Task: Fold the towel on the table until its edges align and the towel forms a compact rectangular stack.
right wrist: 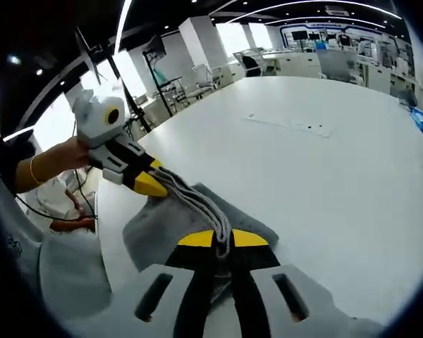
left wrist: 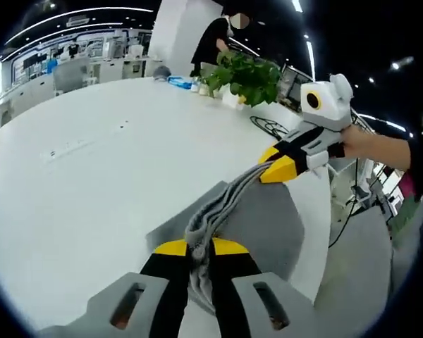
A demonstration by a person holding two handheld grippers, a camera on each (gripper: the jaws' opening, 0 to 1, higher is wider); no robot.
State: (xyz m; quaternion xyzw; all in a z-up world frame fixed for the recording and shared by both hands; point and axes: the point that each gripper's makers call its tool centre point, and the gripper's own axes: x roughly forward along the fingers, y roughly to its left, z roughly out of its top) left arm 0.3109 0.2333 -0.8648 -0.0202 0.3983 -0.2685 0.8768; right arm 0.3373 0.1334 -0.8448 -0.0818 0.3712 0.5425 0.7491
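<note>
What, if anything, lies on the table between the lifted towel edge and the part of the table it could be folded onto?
Nothing visible does. Both hand-held grippers, left and right, are shut on the grey towel, its edge stretched between them. The white table around it is bare; the potted plant stands at the far edge.

plain grey towel [left wrist: 268, 225], white table [left wrist: 92, 183], black claws tipped yellow.

Can't see towel [left wrist: 257, 222] near end, hidden under my left gripper [left wrist: 200, 248]; background person's face obscured.
</note>
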